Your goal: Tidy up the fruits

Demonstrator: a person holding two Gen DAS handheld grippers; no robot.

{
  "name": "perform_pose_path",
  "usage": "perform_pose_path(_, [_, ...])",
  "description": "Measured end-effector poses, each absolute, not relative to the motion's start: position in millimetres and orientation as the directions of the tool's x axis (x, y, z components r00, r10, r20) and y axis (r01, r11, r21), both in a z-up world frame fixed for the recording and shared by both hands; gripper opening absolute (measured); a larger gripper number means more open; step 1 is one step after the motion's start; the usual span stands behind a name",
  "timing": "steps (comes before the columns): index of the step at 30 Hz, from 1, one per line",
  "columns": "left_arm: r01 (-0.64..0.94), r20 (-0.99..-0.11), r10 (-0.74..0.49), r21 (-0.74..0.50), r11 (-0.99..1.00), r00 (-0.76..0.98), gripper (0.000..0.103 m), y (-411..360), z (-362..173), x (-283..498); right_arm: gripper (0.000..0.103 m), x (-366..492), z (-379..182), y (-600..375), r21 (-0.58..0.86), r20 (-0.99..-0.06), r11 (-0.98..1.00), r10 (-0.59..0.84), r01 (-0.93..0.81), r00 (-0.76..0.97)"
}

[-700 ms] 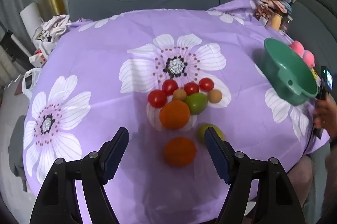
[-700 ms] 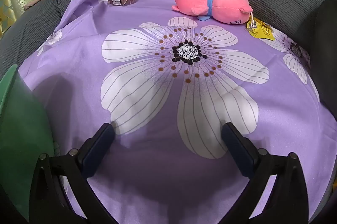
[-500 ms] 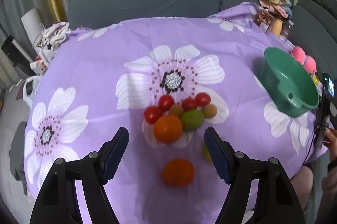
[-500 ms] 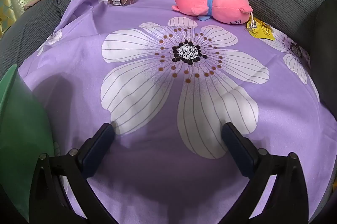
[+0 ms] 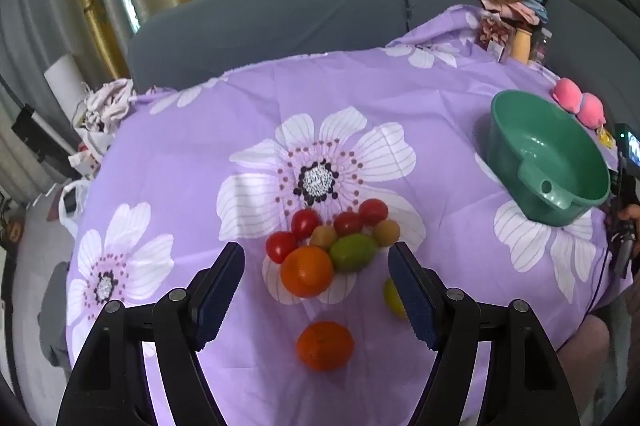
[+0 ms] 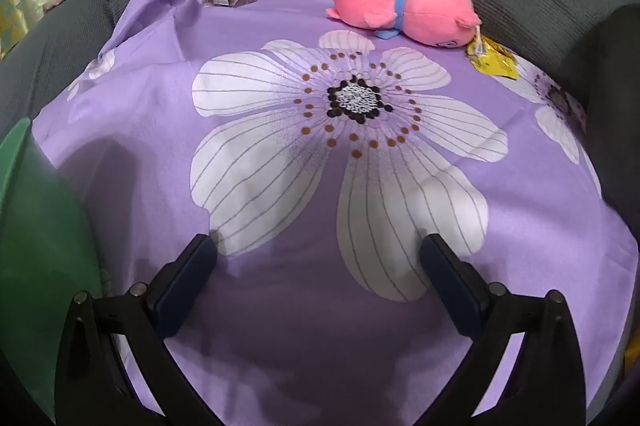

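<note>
Both grippers hovering wide open, nothing grabbed

Left gripper (image 5: 316, 266) is hanging over the fruit pile (image 5: 332, 250); right gripper (image 6: 318, 258) is sitting beside the green bowl (image 6: 36, 246).

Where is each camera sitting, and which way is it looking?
Left wrist: rides the left gripper, looking down over its open fingers at the fruit pile on the purple cloth.
Right wrist: rides the right gripper, looking down over open fingers at bare cloth toward the pink plush.
Both views show the green bowl and the plush.
</note>
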State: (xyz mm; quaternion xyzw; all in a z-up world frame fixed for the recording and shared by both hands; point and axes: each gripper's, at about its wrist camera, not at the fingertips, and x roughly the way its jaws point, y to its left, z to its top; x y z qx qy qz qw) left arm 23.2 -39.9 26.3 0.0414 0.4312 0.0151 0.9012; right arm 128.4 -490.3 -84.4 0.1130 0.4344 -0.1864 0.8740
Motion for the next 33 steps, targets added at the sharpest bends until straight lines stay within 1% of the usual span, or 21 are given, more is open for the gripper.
perform_pose_path(2, [-0.004,-0.759,0.082,0.104,0.995,0.646,0.074,-38.4,30.3,21.4,0.102,116.0,-66.5,-485.1,0.042,-0.76,0.899,-0.255,0.436,0.598])
perform_pose_path(4, [-0.008,-0.75,0.092,0.114,0.993,0.655,0.074,-39.1,32.9,19.0,0.102,97.2,-40.0,-475.7,-0.007,-0.699,0.889,-0.331,0.458,0.633])
perform_pose_path(6, [-0.007,-0.74,0.096,0.122,0.992,0.666,0.074,-39.8,34.6,16.0,0.102,82.5,-16.7,-461.1,-0.041,-0.644,0.895,-0.364,0.445,0.673])
perform_pose_path(9, [-0.013,-0.722,0.104,0.13,0.991,0.684,0.074,-39.4,38.5,10.5,0.102,63.5,21.1,-425.0,-0.027,-0.58,0.941,-0.289,0.336,0.761])
perform_pose_path(12, [-0.023,-0.705,0.118,0.143,0.989,0.7,0.074,-38.7,42.1,6.4,0.102,44.0,42.9,-375.6,0.028,-0.546,0.988,-0.111,0.151,0.831])
perform_pose_path(13, [-0.026,-0.699,0.118,0.142,0.99,0.705,0.074,-38.2,43.1,4.5,0.102,38.6,46.3,-355.3,0.067,-0.545,0.996,-0.019,0.066,0.838])
perform_pose_path(16, [-0.031,-0.691,0.115,0.133,0.991,0.714,0.074,-35.5,44.7,-0.4,0.102,29.0,44.9,-300.1,0.133,-0.578,0.984,0.177,-0.123,0.796])
perform_pose_path(19, [-0.037,-0.682,0.123,0.139,0.99,0.721,0.074,-32.1,44.6,-6.5,0.102,22.5,35.8,-247.5,0.148,-0.633,0.953,0.296,-0.264,0.715])
perform_pose_path(22, [-0.048,-0.678,0.126,0.133,0.99,0.724,0.074,-26.0,44.2,-11.8,0.102,10.4,30.6,-205.5,0.131,-0.673,0.925,0.347,-0.356,0.654])
perform_pose_path(25, [-0.059,-0.674,0.133,0.131,0.99,0.727,0.074,-19.9,43.8,-16.6,0.102,0.7,30.3,-179.2,0.101,-0.692,0.905,0.362,-0.412,0.624])
perform_pose_path(33, [-0.062,-0.686,0.12,0.109,0.992,0.718,0.074,-8.4,38.6,-21.1,0.102,-0.2,27.7,-154.4,0.054,-0.729,0.89,0.346,-0.453,0.591])
